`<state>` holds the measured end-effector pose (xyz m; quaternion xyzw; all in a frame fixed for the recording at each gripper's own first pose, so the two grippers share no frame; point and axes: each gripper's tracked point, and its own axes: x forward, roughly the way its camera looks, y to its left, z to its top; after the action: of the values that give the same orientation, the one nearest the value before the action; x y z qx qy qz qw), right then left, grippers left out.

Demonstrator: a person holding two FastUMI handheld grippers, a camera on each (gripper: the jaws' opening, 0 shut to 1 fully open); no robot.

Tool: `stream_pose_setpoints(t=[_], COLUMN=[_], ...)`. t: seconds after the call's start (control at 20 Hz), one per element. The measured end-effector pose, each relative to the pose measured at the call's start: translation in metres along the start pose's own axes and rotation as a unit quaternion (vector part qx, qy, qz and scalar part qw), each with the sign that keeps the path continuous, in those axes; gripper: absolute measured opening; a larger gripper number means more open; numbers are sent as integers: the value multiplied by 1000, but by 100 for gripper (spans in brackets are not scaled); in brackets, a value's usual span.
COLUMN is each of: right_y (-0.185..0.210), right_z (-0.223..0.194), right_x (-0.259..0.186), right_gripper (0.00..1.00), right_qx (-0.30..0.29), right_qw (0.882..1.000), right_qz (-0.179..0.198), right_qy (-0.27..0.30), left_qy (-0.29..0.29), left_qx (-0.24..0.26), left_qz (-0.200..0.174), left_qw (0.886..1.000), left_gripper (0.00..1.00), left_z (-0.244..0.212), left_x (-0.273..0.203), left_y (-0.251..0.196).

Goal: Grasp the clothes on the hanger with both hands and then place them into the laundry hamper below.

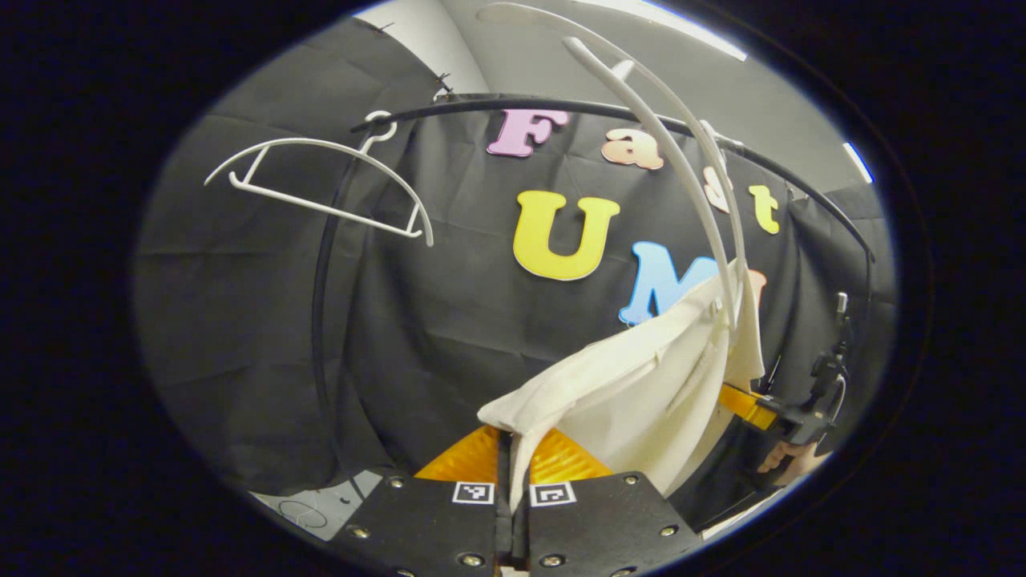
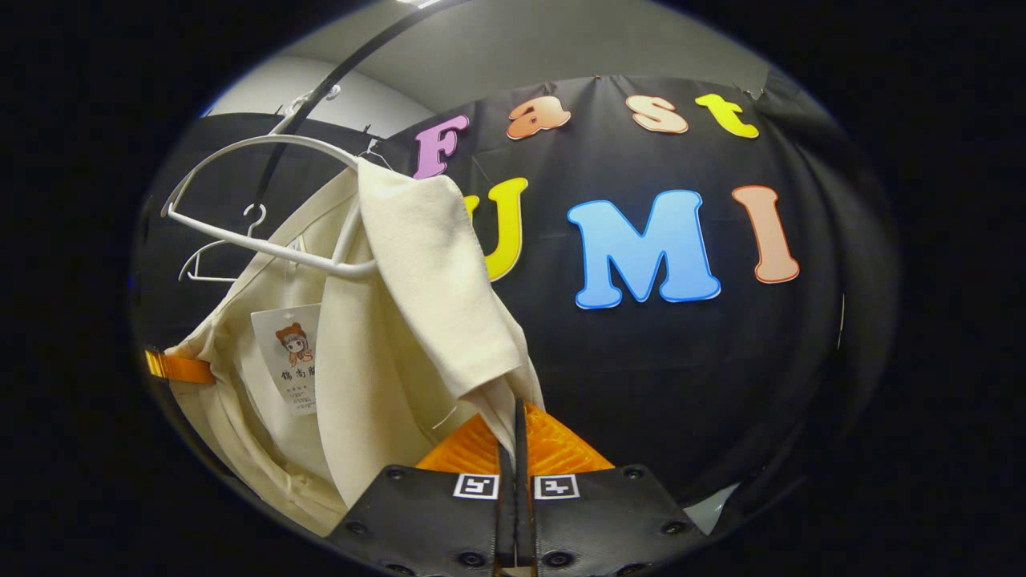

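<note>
**Both grippers pinch the cream garment on its hanger**

Up on the rail, the cream garment (image 1: 641, 377) hangs from a white hanger (image 1: 681, 144), and each gripper has a piece of it. Seen from the left gripper view, the left gripper (image 1: 511, 461) has its two fingers drawn close together with a fold of the cloth's near corner caught between them; the fabric rises from the fingers toward the right, up to the hanger's curved arm. Farther right in that view, the right gripper (image 1: 789, 421) meets the garment's far edge, with a hand (image 1: 789, 461) below it. A second, bare hanger (image 1: 321, 184) hangs at the upper left on the black rail (image 1: 561, 106), well apart from the garment.

From the right gripper view, the right gripper (image 2: 515, 449) likewise has its fingers nearly closed, nipping the lower tip of a hanging flap of the garment (image 2: 385, 336). The cloth drapes over the white hanger (image 2: 264, 160), tilted under the rail (image 2: 321, 96), and a paper tag (image 2: 287, 357) dangles on its left half. At the far left edge the left gripper's finger (image 2: 178, 367) touches the garment. Another small hanger (image 2: 216, 256) shows behind.
</note>
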<state>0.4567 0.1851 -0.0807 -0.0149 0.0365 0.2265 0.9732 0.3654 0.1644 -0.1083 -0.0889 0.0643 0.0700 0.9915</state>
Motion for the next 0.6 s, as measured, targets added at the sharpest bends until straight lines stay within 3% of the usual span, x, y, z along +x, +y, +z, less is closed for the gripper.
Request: stream_pose_setpoints(t=[0.2,0.6], right_y=[-26,-61], right_z=[-30,-26], right_x=[-13,-58], right_gripper=[2,2], right_qx=[5,-21], right_qw=[999,997], right_qz=[-35,-71], right_qy=[36,26], left_qy=[4,-24], left_qx=[-23,-26], left_qz=[14,48], left_qw=[1000,998], left_gripper=[1,1], left_z=[-14,-5], left_x=[5,-45], left_y=[-4,11])
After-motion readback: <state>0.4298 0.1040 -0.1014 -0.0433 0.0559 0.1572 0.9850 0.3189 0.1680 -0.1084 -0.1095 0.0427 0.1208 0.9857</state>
